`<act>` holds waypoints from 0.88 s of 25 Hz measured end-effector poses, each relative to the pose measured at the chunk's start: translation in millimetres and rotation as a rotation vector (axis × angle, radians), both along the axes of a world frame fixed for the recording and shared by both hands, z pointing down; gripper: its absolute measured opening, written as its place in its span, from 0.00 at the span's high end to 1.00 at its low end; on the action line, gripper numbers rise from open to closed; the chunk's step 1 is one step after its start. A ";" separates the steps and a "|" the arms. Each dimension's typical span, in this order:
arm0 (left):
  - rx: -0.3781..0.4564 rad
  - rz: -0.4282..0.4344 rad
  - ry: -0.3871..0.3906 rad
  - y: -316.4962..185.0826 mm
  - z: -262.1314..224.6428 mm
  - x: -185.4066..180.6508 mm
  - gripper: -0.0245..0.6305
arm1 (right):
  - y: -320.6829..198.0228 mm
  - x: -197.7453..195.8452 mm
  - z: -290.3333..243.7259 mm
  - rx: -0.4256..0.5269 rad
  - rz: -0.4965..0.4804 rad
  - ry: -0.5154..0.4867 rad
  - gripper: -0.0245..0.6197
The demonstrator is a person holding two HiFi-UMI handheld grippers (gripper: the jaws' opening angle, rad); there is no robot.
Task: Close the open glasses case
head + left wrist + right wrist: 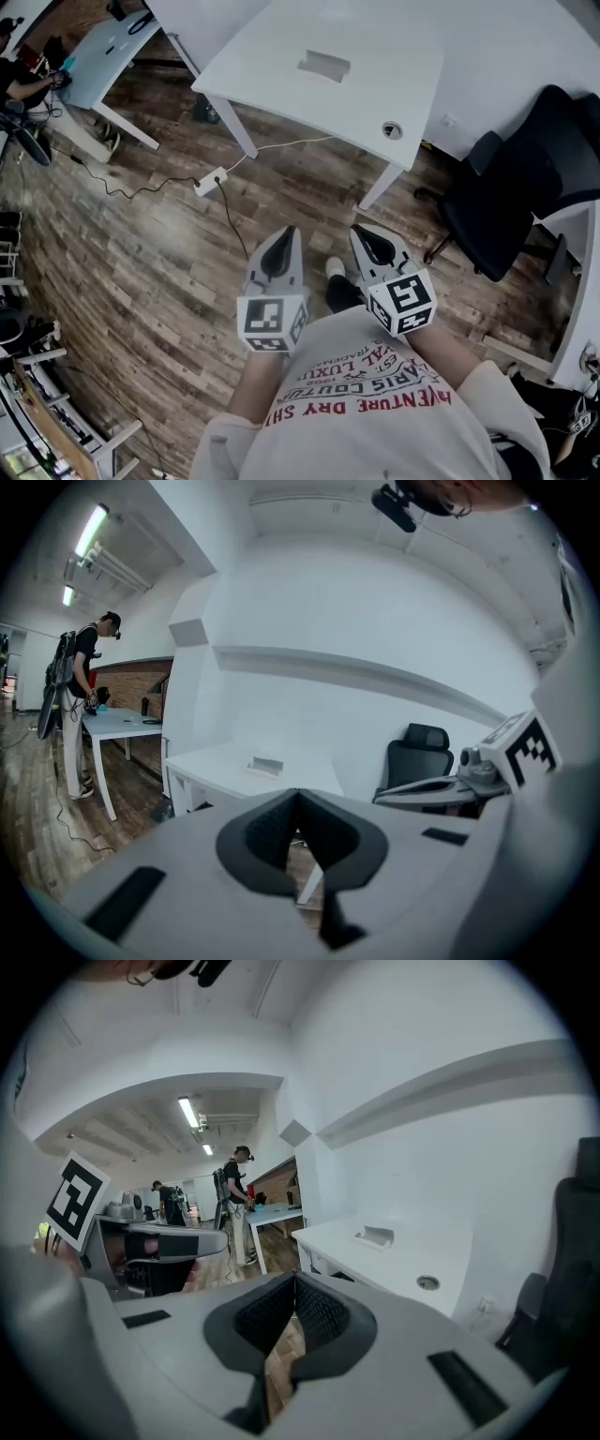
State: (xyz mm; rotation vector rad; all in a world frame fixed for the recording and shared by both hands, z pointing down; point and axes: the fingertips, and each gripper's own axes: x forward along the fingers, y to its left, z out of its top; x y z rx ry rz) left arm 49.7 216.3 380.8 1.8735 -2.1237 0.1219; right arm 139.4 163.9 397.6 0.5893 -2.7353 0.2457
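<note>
An open, pale glasses case [324, 66] lies on the white table [281, 84] far ahead of me; it also shows as a small case [265, 765] in the left gripper view and as a small case [378, 1236] in the right gripper view. My left gripper [284, 238] is held close to my chest over the wooden floor, jaws shut and holding nothing. My right gripper [361, 234] hangs beside it, also shut and holding nothing. Both are well short of the table.
A black office chair [511, 192] stands to the right of the table. A power strip [210, 181] and cable lie on the plank floor. A second table [103, 52] with a person stands at the far left. The table has a cable hole [392, 129].
</note>
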 end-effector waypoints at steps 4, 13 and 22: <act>-0.009 -0.019 -0.010 -52.2 -0.4 -25.7 0.96 | -55.6 -29.3 -1.8 0.005 -0.033 -0.002 0.94; -0.014 -0.034 -0.011 -138.0 2.1 -66.1 0.96 | -145.8 -71.2 2.3 -0.001 -0.040 -0.006 0.94; -0.025 0.027 0.003 -195.9 10.0 -91.7 0.96 | -201.1 -93.6 6.4 -0.012 0.027 -0.002 0.94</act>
